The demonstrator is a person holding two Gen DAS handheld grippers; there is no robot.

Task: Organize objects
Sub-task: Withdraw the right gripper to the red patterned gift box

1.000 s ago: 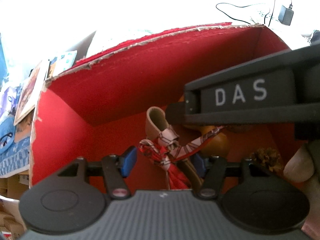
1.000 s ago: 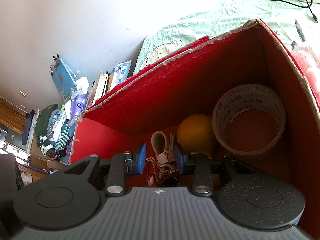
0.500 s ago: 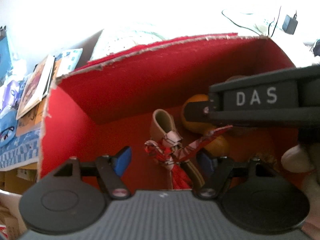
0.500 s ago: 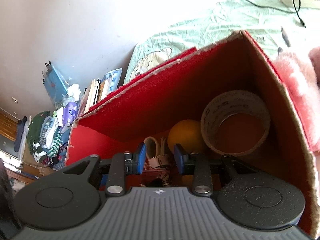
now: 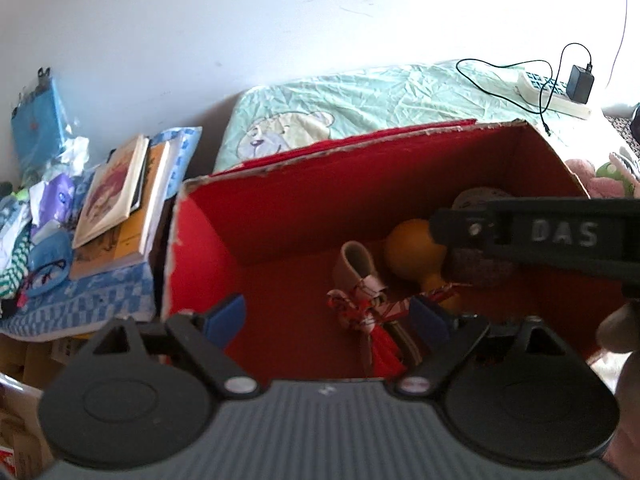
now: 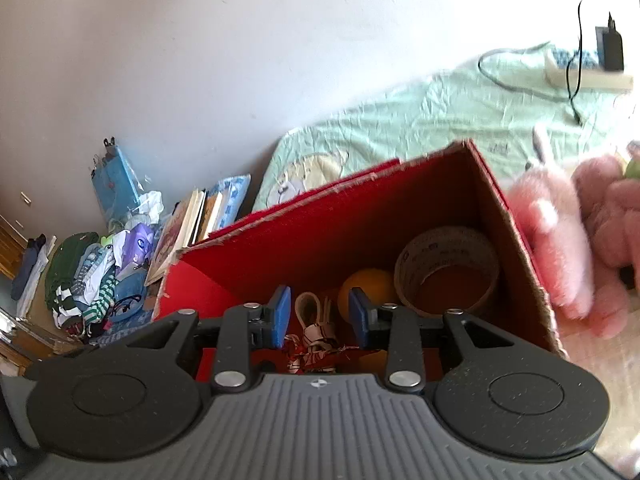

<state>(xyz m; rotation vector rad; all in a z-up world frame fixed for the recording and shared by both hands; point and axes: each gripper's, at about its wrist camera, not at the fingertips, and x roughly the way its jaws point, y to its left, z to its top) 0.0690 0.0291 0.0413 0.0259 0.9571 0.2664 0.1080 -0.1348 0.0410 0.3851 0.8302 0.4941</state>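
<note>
"DAS" on black gripper bar [image 5: 560, 236]

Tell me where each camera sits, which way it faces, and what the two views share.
Left wrist: sits on the left tool, looking steeply down into the red box; its own opening blue pads with nothing between them, the right tool's black body crossing at right, and a fingertip.
Right wrist: sits on the right tool, looking down across the box toward the wall; only its own pads show, empty.
Shared: box, orange ball, tape roll, strap bundle, books, green sheet.
</note>
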